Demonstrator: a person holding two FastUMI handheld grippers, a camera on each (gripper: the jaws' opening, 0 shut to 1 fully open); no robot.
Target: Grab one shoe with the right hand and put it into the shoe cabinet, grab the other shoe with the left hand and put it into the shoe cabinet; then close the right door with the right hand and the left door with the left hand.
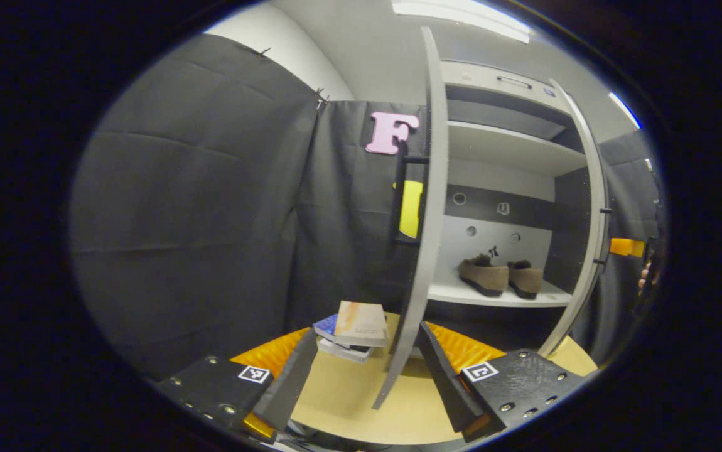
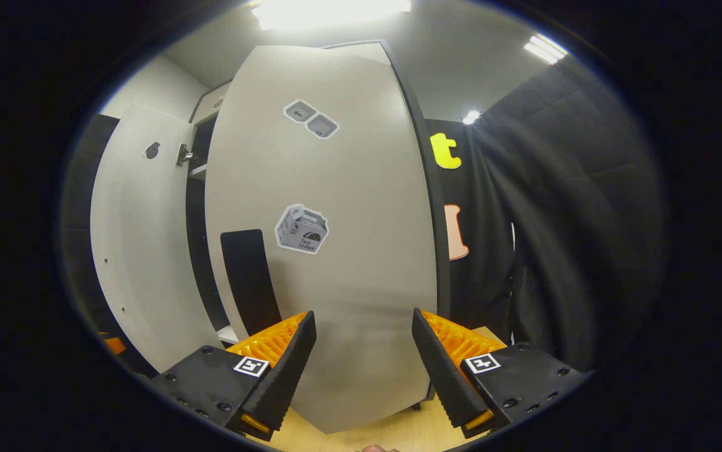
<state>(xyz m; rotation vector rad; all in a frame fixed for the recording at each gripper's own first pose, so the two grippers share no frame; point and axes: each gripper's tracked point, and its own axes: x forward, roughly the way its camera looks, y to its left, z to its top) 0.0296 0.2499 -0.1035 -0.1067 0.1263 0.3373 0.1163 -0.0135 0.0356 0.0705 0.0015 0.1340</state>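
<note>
Brown shoes (image 1: 499, 276): side by side on the shoe cabinet's (image 1: 505, 144) lower shelf, right of centre frame.
Left door (image 1: 427, 207): edge-on, centre frame, ajar.
Right door (image 2: 329, 238): pale face across centre frame.
Left gripper (image 1: 366, 367): jaws released, empty.
Right gripper (image 2: 364, 351): jaws released, empty.
Books (image 1: 355, 329): stacked on surface (image 1: 361, 402), lower centre.

2 shoes (image 1: 500, 277) sit side by side on the cabinet's bottom shelf (image 1: 461, 292), between its open doors (image 1: 427, 220). Left of the cabinet, books (image 1: 353, 329) are stacked on the counter (image 1: 361, 402).
</note>
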